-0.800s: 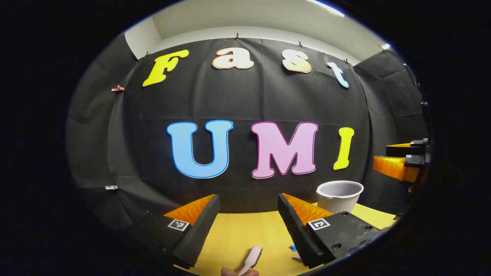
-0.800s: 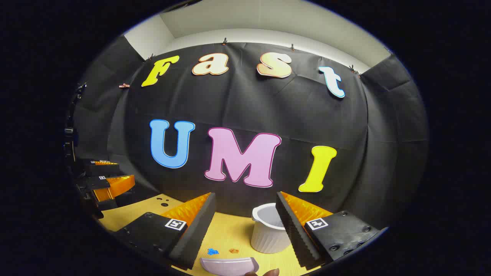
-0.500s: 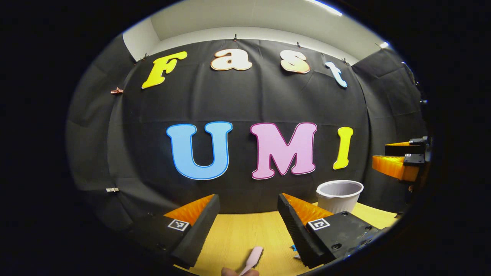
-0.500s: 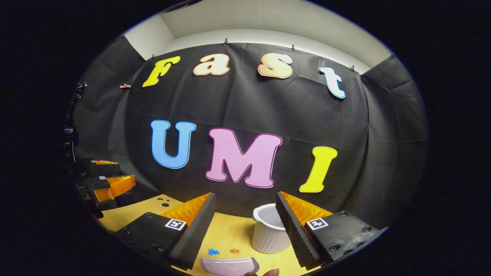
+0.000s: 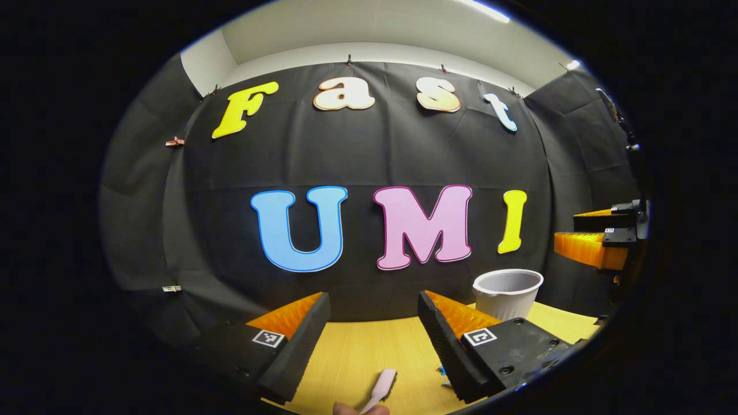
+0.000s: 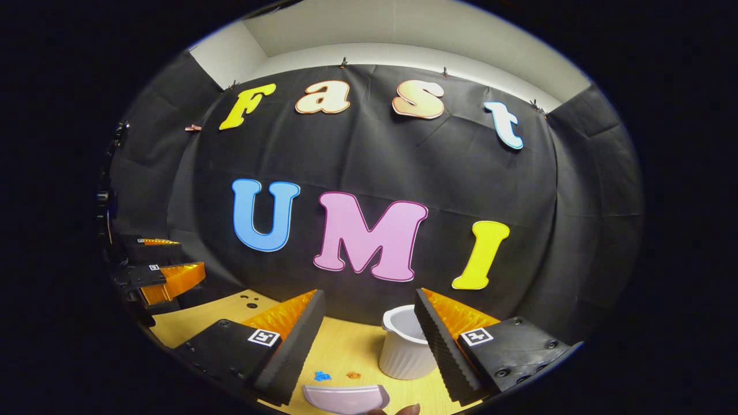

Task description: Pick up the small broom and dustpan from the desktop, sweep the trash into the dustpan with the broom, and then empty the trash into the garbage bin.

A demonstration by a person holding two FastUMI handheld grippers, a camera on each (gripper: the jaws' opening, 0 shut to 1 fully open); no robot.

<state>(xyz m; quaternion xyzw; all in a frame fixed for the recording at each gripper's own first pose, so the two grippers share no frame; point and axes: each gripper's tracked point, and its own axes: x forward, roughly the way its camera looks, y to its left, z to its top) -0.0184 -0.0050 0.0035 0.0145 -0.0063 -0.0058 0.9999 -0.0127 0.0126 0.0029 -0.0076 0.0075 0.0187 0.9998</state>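
Left gripper (image 5: 373, 337): hovering above the table's near edge with its fingers standing wide apart and gripping nothing; also showing far off at the left rim of the right gripper view (image 6: 164, 271), where its fingers are again parted.
Broom (image 5: 380, 389): a pale pink handle lying on the yellow table (image 5: 357, 351), just below and between the left gripper's fingers; its long axis is running from the near edge up and slightly to the right, away from the camera. The bristle end is hidden.
Trash (image 6: 322, 376): small blue and orange scraps lying on the table just beyond the dustpan's far rim, between the two tools' reach.
Dustpan (image 6: 346, 399): a pale curved pan sitting at the table's near edge, directly below the gap in the right gripper's fingers, its wide side running left to right.
Bin (image 6: 406, 349): a white ribbed tub standing upright toward the table's back edge, partly behind the right gripper's right finger.
Right gripper (image 6: 369, 337): fingers spread apart, nothing between them; also at the right rim of the left gripper view (image 5: 597, 239).
Deciding relation: each tool is lying straight beneath its own gripper, so each hand is probably needing to tip down and forward; the left one should be closing across the broom handle's long axis.
Stage: judged as pre-grasp, nothing lifted yet.
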